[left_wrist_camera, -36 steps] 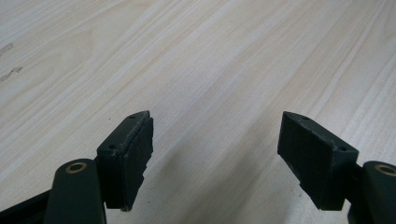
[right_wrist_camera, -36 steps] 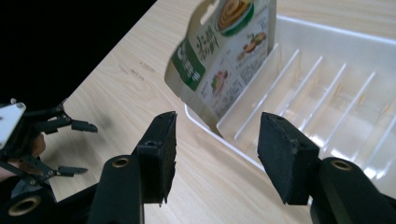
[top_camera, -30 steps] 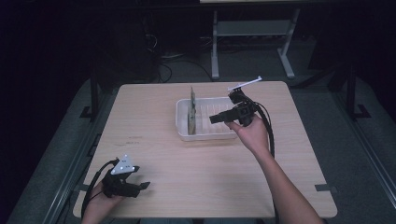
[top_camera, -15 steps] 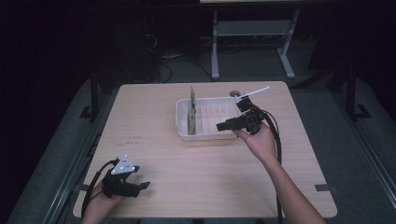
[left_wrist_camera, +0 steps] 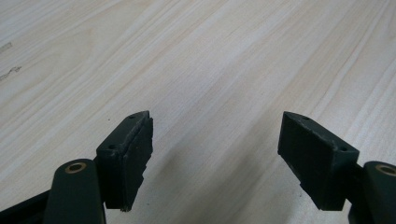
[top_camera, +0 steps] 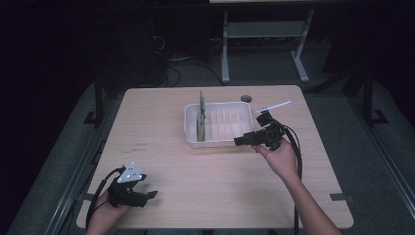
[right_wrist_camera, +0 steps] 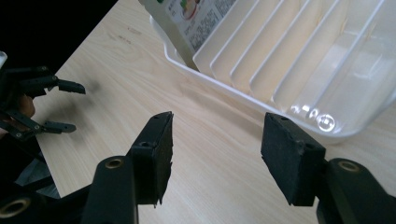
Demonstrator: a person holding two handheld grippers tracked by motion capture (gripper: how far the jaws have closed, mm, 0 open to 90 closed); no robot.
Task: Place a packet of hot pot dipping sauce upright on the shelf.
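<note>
A person stands at a pale wooden table (top_camera: 215, 181) with a two-jaw gripper in each hand. Toward the far middle of the table sits a white ribbed plastic tray (top_camera: 221, 125), a shallow rectangular rack with raised dividers across its floor. One thin printed card (top_camera: 200, 120) stands upright on edge in the slot at the tray's left end. The right gripper (top_camera: 241, 141) is held level just above the table at the tray's near right corner, its tips pointing left along the tray's near rim, close beside the rim but not touching it. In the right gripper view, its jaws are spread apart with bare tabletop between them; they have just been opening a little wider, and they hold nothing. The tray's (right_wrist_camera: 299, 60) near rim runs just beyond the tips, and the card's (right_wrist_camera: 187, 18) lower part shows at the upper left, well past the jaws. The left gripper (top_camera: 152, 195) rests low near the table's near left corner, well apart from the tray. In the left gripper view its jaws are spread wide over bare wood, gripping nothing. A small dark round fitting (top_camera: 246, 99) lies in the tabletop just behind the tray.
</note>
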